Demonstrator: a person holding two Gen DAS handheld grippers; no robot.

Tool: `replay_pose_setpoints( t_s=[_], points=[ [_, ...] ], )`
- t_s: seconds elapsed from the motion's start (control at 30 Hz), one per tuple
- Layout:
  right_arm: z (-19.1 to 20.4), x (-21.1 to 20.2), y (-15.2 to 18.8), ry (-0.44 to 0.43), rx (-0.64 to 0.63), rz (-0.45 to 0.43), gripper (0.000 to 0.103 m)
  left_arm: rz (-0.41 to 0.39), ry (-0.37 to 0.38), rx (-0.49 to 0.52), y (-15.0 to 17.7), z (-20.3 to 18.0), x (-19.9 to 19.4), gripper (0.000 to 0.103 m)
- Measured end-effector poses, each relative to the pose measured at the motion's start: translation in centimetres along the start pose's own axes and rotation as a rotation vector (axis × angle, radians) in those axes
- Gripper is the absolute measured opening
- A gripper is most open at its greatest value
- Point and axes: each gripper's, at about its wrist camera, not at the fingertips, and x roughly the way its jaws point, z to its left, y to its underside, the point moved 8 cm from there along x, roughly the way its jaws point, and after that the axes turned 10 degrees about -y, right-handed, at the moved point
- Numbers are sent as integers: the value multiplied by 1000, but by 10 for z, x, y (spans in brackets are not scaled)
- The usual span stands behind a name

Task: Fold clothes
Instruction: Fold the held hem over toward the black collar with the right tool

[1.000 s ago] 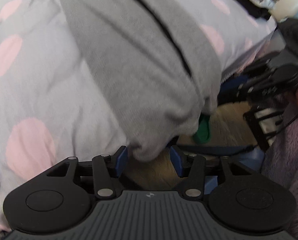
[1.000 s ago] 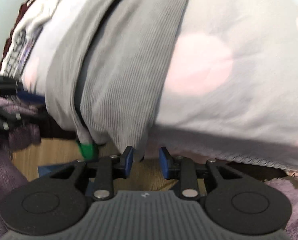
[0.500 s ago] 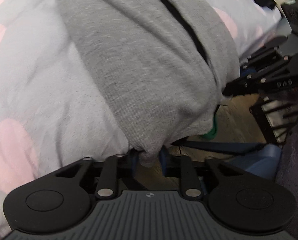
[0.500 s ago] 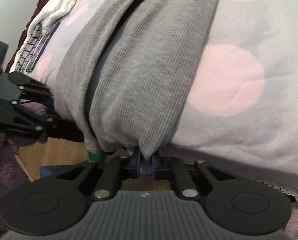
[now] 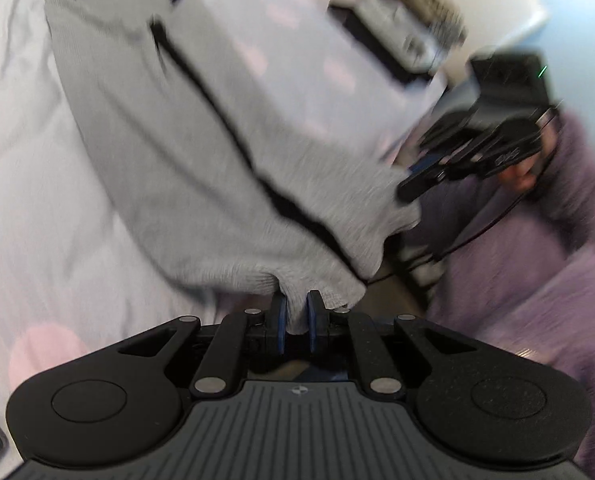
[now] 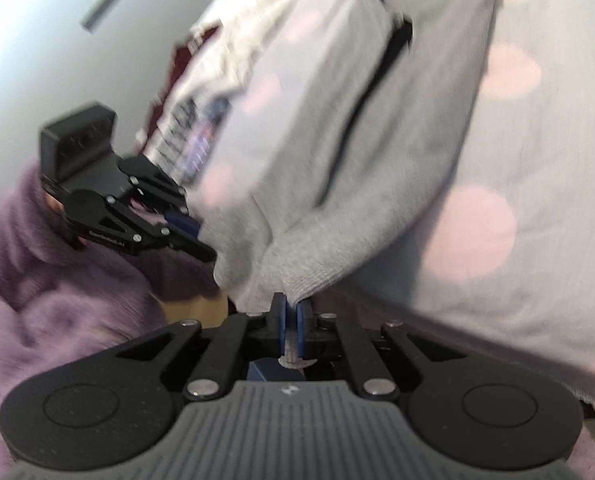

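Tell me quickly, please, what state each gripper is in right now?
Left gripper: shut on the grey garment hem.
Right gripper: shut on the same garment's hem.

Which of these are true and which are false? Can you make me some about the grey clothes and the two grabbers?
1. The left gripper is shut on the hem of the grey garment. True.
2. The right gripper is wide open and holds nothing. False: its fingers are closed on the grey garment's edge.
3. The grey garment lies on a bedcover with pink dots. True.
4. The grey garment has a bright red stripe. False: its stripe is dark, nearly black.
5. The person's sleeve is purple and fuzzy. True.
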Motion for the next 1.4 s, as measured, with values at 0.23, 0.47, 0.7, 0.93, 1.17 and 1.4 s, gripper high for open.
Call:
replay_pose_setpoints(
  t_s=[0.23,0.47,0.7,0.93,1.17,1.4],
  points=[
    [-3,-32,-62,-84,10,-205,6,-181,57,-100,-60,25,-32,9],
    [-47,-37,-127,13,81,-305,6,-269,-11,-197,-131,83,-35,9],
    [-103,-22,-169,129,189,-352,6,-269,-102,-338,-162,146,1,7],
    [-129,-5,-179,207,211,-333,6,-246,-171,-405,-164,178,20,8],
    [-112,-15,-176,203,191,-344,32,-295,-210,-417,-161,168,-1,47],
    [-74,-30,-146,219,93,-338,47,-312,-224,-417,-122,141,-18,53]
  ],
)
